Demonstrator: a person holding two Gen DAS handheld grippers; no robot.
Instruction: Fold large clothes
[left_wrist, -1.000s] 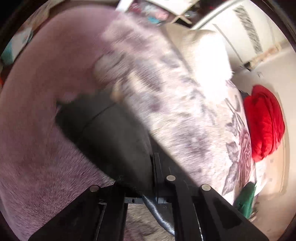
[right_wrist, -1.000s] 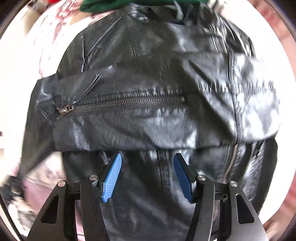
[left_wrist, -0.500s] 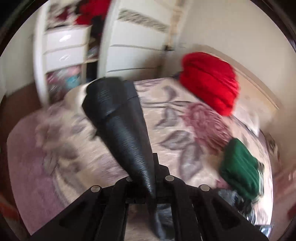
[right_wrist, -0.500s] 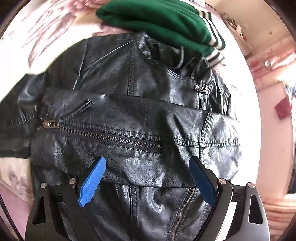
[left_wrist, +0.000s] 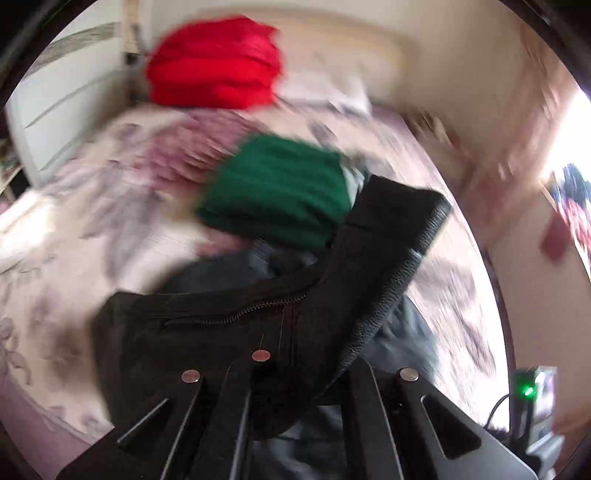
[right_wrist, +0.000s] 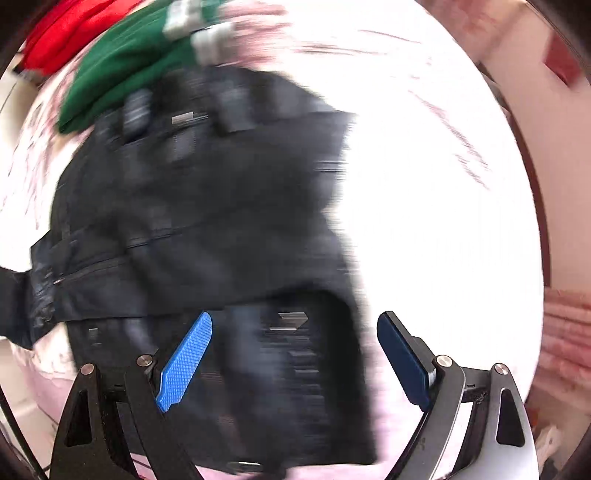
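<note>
Black leather jacket (right_wrist: 207, 206) lies spread on the bed (right_wrist: 443, 221), collar toward the head end, partly folded – one sleeve (left_wrist: 373, 266) is lifted and pinched by the left gripper (left_wrist: 295, 373), jaws closed on the black leather near the cuff. Looks heavy for clothing, thick and semi-stiff: holds a crease, won't drape like knit, and the surface is smooth, so likely slippery in the pads. Best grip is at seams, cuff or hem edge – thicker there; avoid the zip (left_wrist: 236, 314) teeth. Right gripper (right_wrist: 291, 354) hovers over the jacket's lower part, blue pads (right_wrist: 184, 362) spread wide, holding nothing. Green folded garment (left_wrist: 277, 192) touches the jacket's collar end; red folded pile (left_wrist: 214, 70) sits further up at the bed's head-end left corner. Both views blurred, fine detail unclear.
</note>
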